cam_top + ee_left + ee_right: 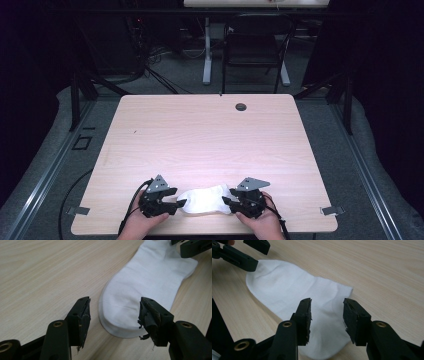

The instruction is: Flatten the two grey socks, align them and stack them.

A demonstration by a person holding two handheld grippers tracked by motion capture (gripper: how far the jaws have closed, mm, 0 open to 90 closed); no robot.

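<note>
The white sock [205, 199] lies flat on the desk [210, 135] near its 6 o'clock edge, between the left gripper [176, 204] and the right gripper [229, 204], whose fingers stand open and grip nothing. If the fingers close too high, I think they may pinch only the top layer, so the sock could bunch or slip.

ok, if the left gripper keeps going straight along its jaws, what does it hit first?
Most likely the white sock: the left gripper stands open at its rounded end, which lies flat on the table. Height above the cloth is unclear.
</note>
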